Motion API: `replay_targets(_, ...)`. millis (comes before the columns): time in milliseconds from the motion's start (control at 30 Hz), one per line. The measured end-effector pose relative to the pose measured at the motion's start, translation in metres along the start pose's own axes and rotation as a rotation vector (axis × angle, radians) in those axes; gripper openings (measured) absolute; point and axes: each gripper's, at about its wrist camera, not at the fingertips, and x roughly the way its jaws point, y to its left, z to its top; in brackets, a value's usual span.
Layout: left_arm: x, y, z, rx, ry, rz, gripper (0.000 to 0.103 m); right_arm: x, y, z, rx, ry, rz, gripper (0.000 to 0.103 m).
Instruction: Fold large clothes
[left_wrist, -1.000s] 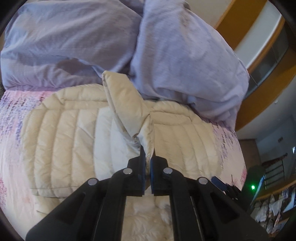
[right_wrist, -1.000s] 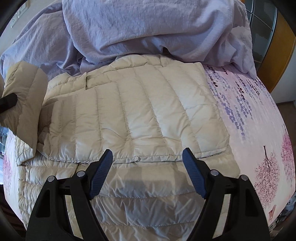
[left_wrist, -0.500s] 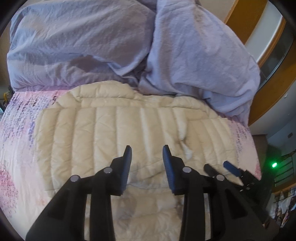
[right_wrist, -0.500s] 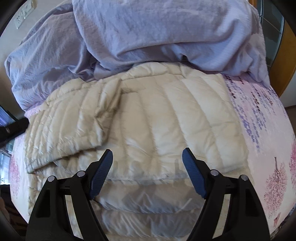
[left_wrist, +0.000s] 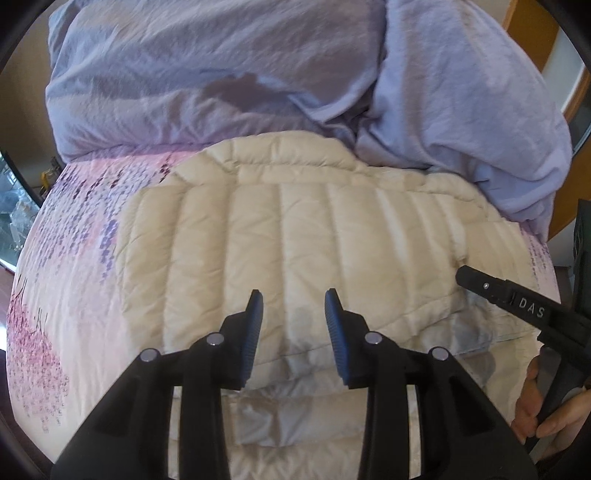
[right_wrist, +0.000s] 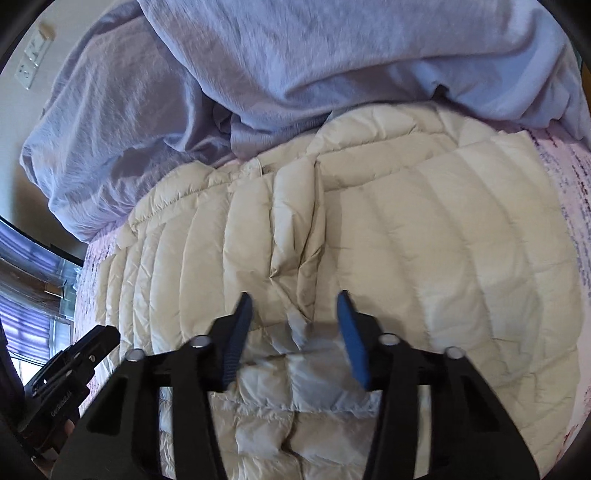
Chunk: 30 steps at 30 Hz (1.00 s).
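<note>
A cream quilted down jacket (left_wrist: 295, 236) lies flat on the bed with its sleeves folded in over the body; it also shows in the right wrist view (right_wrist: 388, 240). My left gripper (left_wrist: 294, 306) is open and empty, just above the folded left sleeve. My right gripper (right_wrist: 293, 308) is open and empty, above the spot where the two folded sleeve ends meet. The right gripper also shows at the right edge of the left wrist view (left_wrist: 509, 295). The left one shows at the lower left of the right wrist view (right_wrist: 74, 365).
A rumpled lavender duvet (left_wrist: 258, 74) is heaped along the far side, touching the jacket's far edge; it also shows in the right wrist view (right_wrist: 295, 55). The pink floral bedsheet (left_wrist: 66, 258) is bare to the left of the jacket. A wooden frame (left_wrist: 532, 29) stands at the far right.
My left gripper let go of the sleeve it held up, opened and drew back; the sleeve now lies flat across the jacket. My right gripper moved left and its jaws came a little closer together.
</note>
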Motion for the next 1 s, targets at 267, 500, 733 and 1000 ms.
replay_targets(267,0.007,0.019,-0.001,-0.023,0.016,0.037,0.039,-0.019,-0.004,-0.009,-0.022,-0.066,0.029,0.005)
replay_targets(500,0.012,0.023,0.0,-0.018,0.022,0.051,0.039,-0.032,-0.017,-0.03,-0.002,-0.063,0.017,0.004)
replay_targets(733,0.019,0.025,-0.002,-0.003,0.035,0.064,0.041,-0.023,-0.023,-0.048,-0.015,-0.033,-0.039,0.004)
replay_targets(1000,0.025,0.035,-0.002,-0.014,0.04,0.1,0.046,-0.022,-0.018,-0.046,-0.055,-0.046,-0.074,0.004)
